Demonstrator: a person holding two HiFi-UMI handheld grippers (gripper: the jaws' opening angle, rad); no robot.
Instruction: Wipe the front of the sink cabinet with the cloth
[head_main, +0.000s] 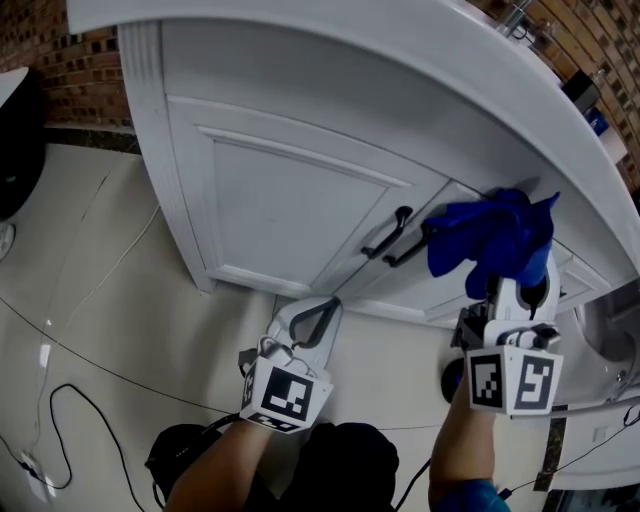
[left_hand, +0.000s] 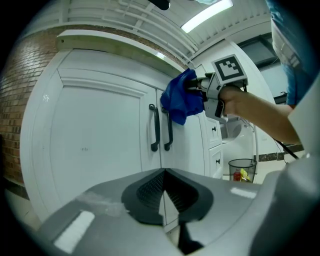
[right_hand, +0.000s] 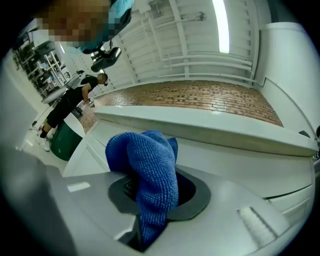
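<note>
— Pale floor tiles (head_main: 90, 300) ran under the white panelled sink cabinet (head_main: 280, 190), didn't they?
— Yes. The right gripper's (head_main: 508, 268) fingers pinched the blue microfibre cloth (right_hand: 150, 170) against the cabinet front, just beside the tops of two black door handles (head_main: 388, 238).
— And the left gripper (head_main: 318, 312)?
— Low by the door's foot, fingers together on nothing.

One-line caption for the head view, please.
Right gripper holds a blue cloth up to the white sink cabinet beside its black handles; left gripper, jaws shut and empty, hangs lower.
</note>
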